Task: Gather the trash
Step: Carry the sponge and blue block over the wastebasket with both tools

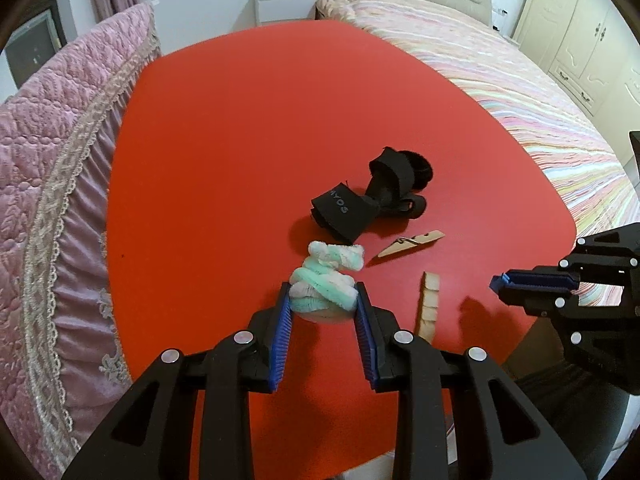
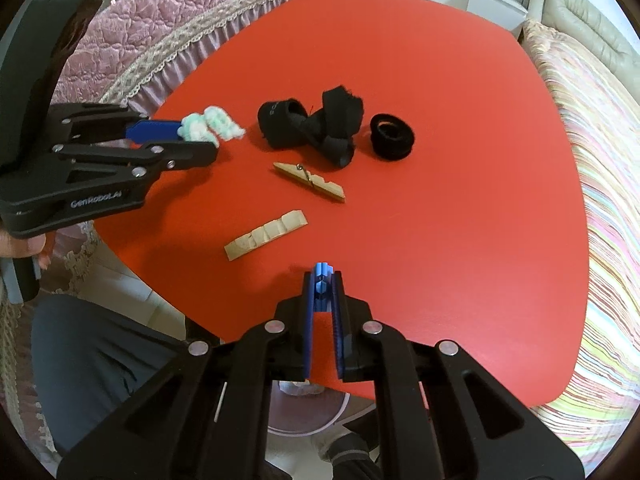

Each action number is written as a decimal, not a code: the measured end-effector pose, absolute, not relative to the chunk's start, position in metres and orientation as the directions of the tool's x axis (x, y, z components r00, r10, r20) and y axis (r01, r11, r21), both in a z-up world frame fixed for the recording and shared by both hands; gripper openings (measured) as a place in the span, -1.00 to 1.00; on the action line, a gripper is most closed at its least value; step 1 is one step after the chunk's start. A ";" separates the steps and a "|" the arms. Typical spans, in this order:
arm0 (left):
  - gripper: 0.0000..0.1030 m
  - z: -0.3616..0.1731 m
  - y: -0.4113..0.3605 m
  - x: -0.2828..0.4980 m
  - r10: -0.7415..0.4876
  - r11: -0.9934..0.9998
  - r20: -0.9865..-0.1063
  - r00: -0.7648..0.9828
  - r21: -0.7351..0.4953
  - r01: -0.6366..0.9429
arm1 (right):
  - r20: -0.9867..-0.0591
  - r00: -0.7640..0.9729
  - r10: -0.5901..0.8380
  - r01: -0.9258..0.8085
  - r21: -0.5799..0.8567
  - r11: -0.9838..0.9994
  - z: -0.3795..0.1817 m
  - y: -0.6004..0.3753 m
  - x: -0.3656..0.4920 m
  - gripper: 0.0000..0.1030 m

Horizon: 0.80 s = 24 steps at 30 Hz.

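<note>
The left gripper (image 1: 323, 300) is closing its blue-padded fingers on a fluffy mint-and-white cloth wad (image 1: 326, 280), which is sitting between the pads and touching both; the far part of the wad is spilling beyond the fingertips. Whether the wad is resting on the red surface (image 1: 240, 140) or just lifted cannot be told. The right gripper (image 2: 323, 280) is hovering over the near edge of the surface with its fingers drawn narrow, almost meeting at the tips, and is carrying nothing.

Ahead of the left gripper and slightly to its right, a black strap bundle (image 1: 360, 204) is lying near the wad. To the right of that gripper a whole wooden clothespin (image 1: 410, 242) and a loose clothespin half (image 1: 428, 306) are lying apart from each other. Ahead and to the left of the right gripper the same half (image 2: 266, 234) is lying nearest, the clothespin (image 2: 310, 182) beyond it, and a black ring-shaped band (image 2: 392, 136) further off, just beside the strap bundle (image 2: 316, 128).

Judgement: the step in hand is the pickup of the cloth wad. The next move calls for a firm squeeze, since the soft pile may slip, then a lift and carry to a bin. A pale round container (image 2: 308, 408) is partly showing below the surface edge, behind the right gripper; whether it is the bin cannot be told.
</note>
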<state>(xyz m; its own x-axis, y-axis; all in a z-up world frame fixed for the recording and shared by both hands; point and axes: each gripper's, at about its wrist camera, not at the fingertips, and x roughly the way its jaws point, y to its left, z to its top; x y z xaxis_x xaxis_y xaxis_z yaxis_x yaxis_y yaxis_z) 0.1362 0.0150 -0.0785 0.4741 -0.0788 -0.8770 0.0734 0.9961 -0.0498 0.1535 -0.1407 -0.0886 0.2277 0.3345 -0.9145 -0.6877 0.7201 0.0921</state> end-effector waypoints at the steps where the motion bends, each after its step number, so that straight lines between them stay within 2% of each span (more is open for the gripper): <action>1: -0.42 -0.076 0.014 0.134 -0.078 0.996 -0.875 0.478 -0.049 0.073 | -0.913 0.232 0.336 -0.687 0.091 0.721 -0.086 -0.142 0.152 -0.86; 14: -0.42 -0.039 -0.001 0.098 -0.064 0.996 -0.840 0.539 -0.021 0.086 | -0.876 0.296 0.380 -0.690 0.079 0.719 -0.045 -0.167 0.129 -0.85; 24: -0.42 -0.003 -0.022 0.052 -0.133 0.987 -0.789 0.600 -0.049 0.155 | -0.833 0.356 0.423 -0.706 0.056 0.706 -0.013 -0.196 0.088 -0.85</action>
